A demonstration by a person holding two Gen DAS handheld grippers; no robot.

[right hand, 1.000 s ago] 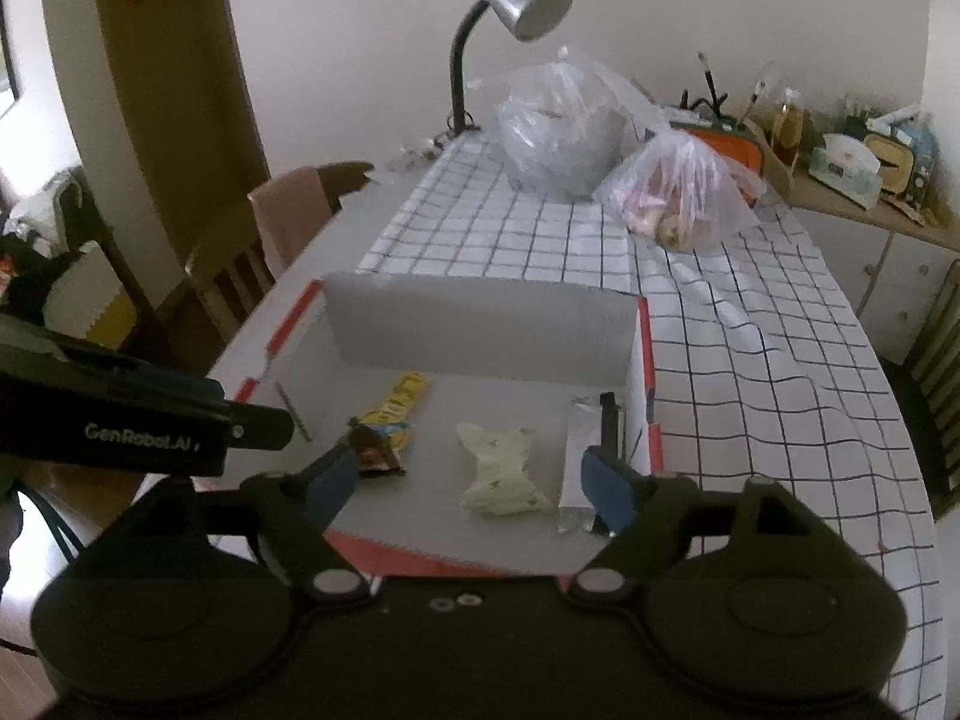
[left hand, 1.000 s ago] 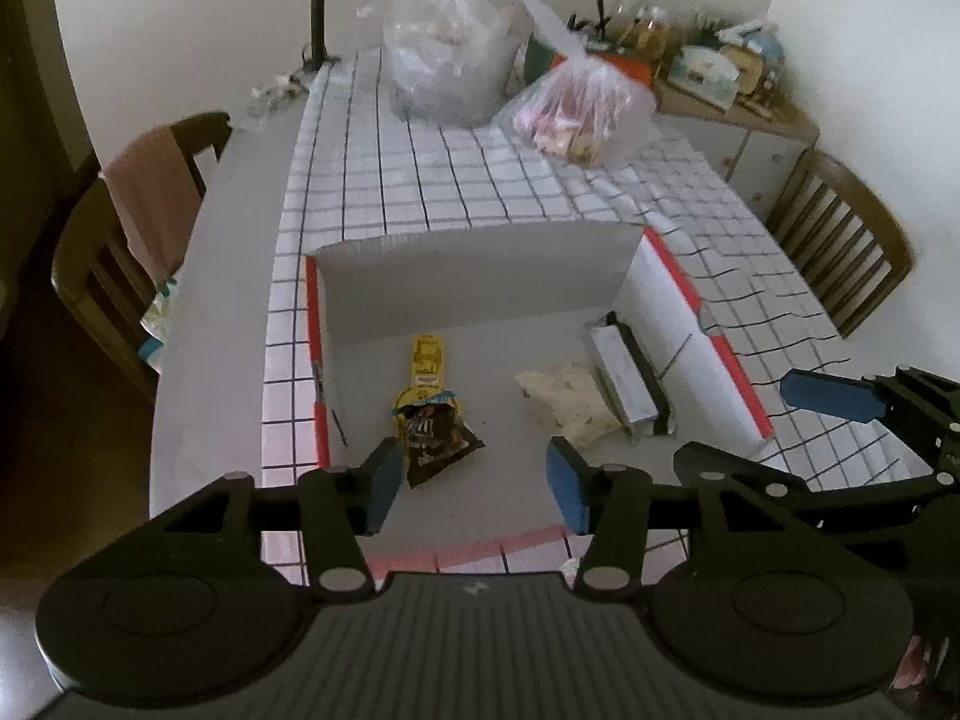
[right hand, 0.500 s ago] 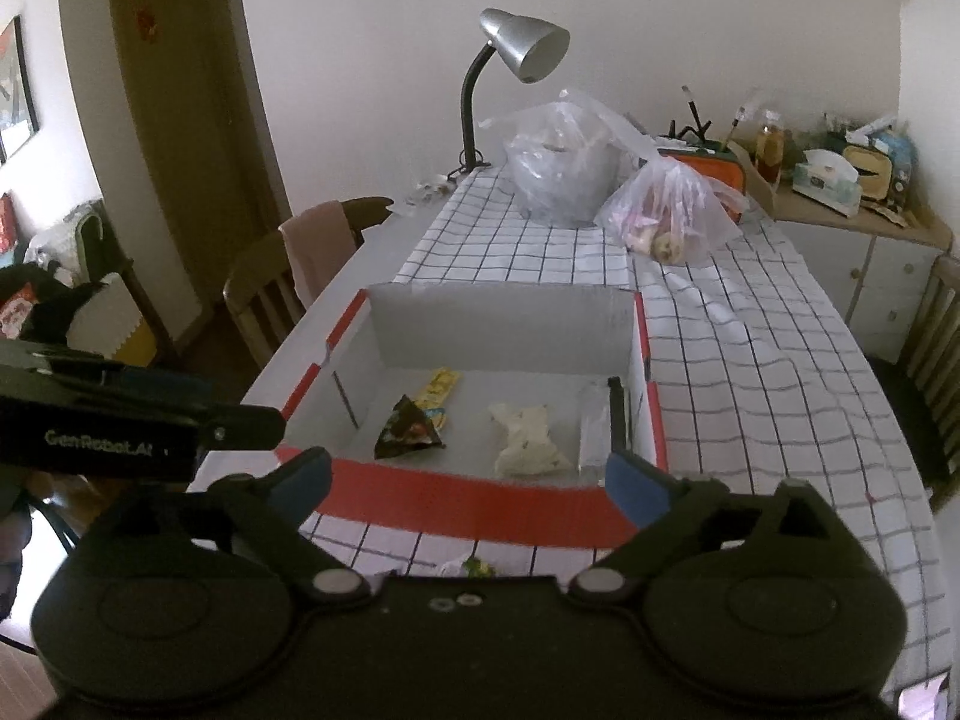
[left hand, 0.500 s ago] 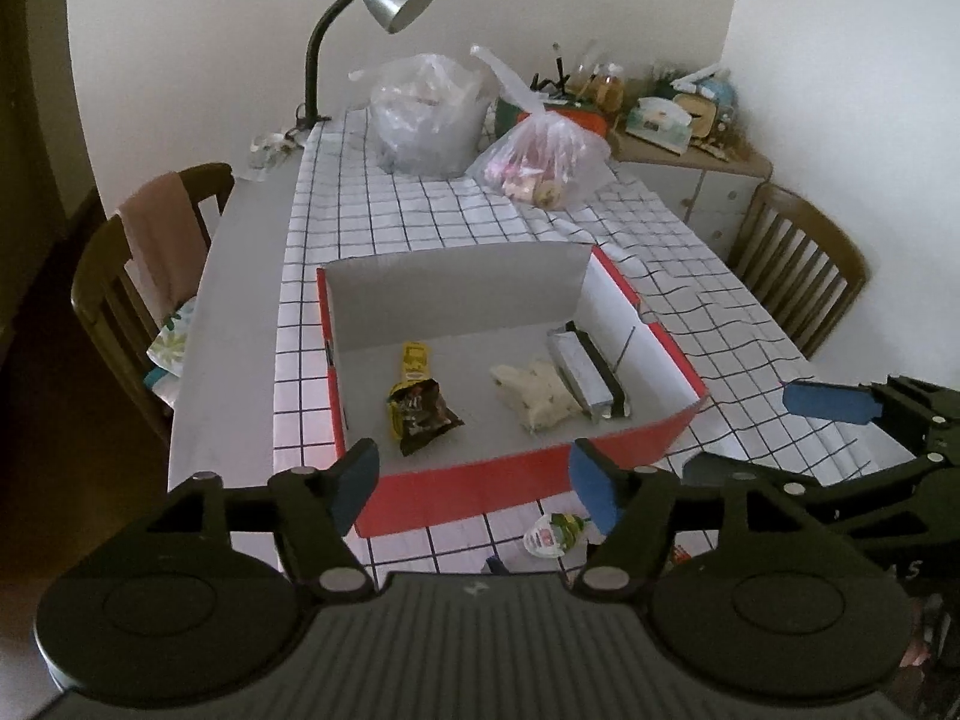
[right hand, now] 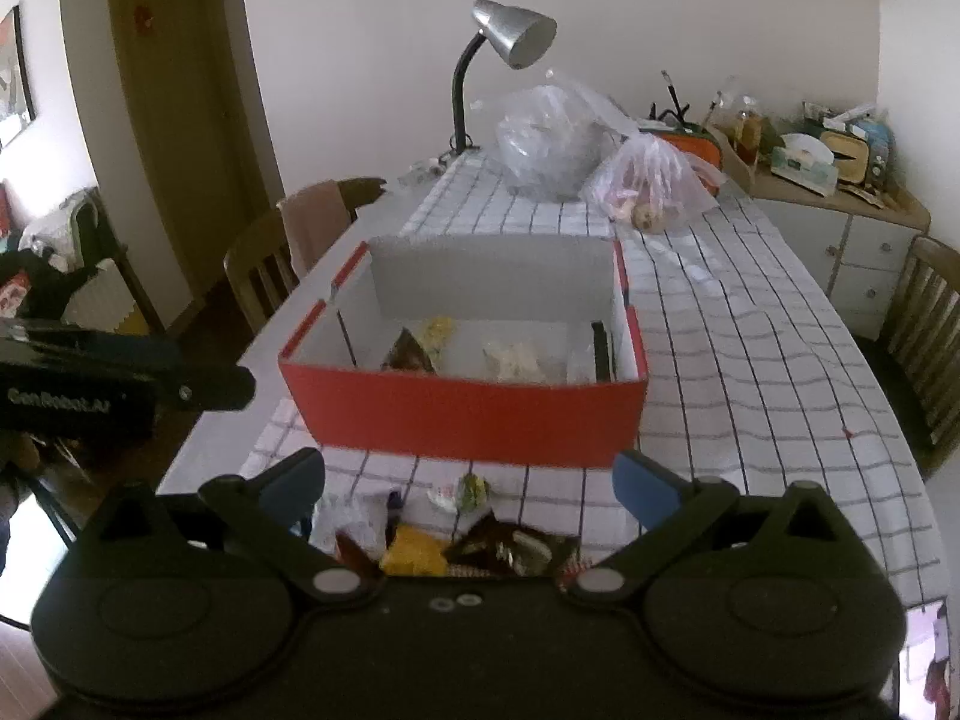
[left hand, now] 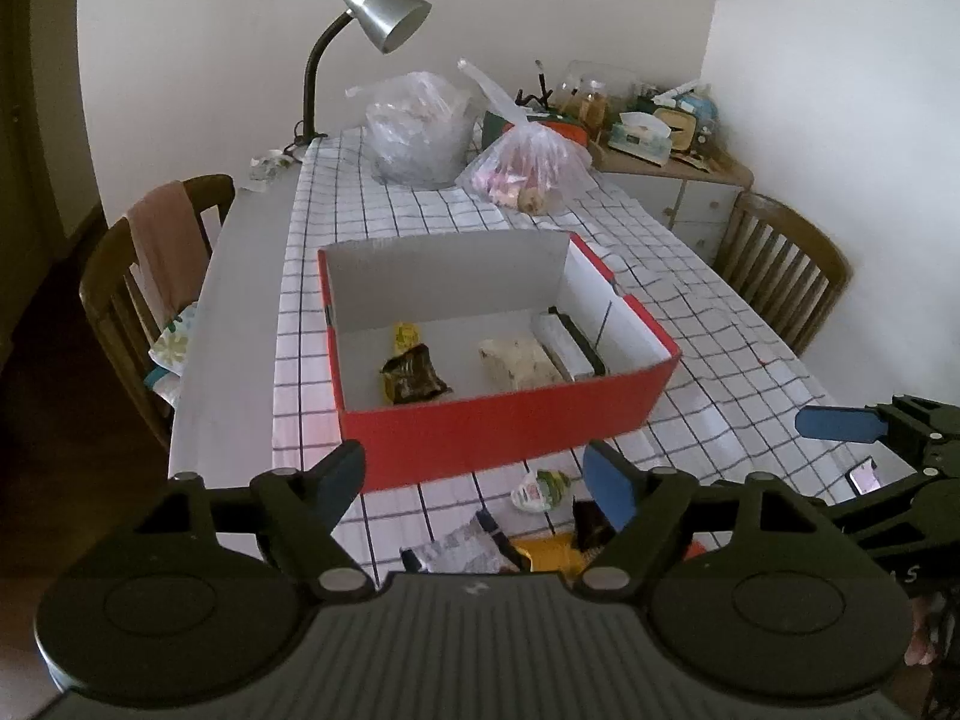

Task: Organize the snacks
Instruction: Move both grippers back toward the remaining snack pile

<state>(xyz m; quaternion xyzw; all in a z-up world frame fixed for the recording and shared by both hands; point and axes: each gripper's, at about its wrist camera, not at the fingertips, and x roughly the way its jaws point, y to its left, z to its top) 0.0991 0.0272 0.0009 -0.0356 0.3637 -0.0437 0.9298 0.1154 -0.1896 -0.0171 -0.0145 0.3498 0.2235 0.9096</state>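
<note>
A red box [left hand: 510,420] with a grey inside stands on the checked tablecloth; it also shows in the right wrist view [right hand: 468,414]. In it lie a dark wrapper [left hand: 414,381], a yellow packet [left hand: 406,336], a pale bag [left hand: 519,363] and a long dark-edged packet [left hand: 570,342]. Loose snacks lie on the cloth in front of the box: a small green-white pack [left hand: 540,489], a yellow pack [right hand: 414,552] and a dark wrapper [right hand: 510,549]. My left gripper [left hand: 474,480] is open and empty above them. My right gripper [right hand: 468,480] is open and empty too.
A desk lamp [left hand: 360,42] and two plastic bags [left hand: 420,132] [left hand: 528,168] stand at the table's far end. Wooden chairs stand on the left [left hand: 138,276] and right [left hand: 780,264]. A cluttered sideboard [left hand: 660,144] is at the back right.
Both grippers have pulled back and up from over the box. The box's red front wall and the loose snacks in front of it have come into view.
</note>
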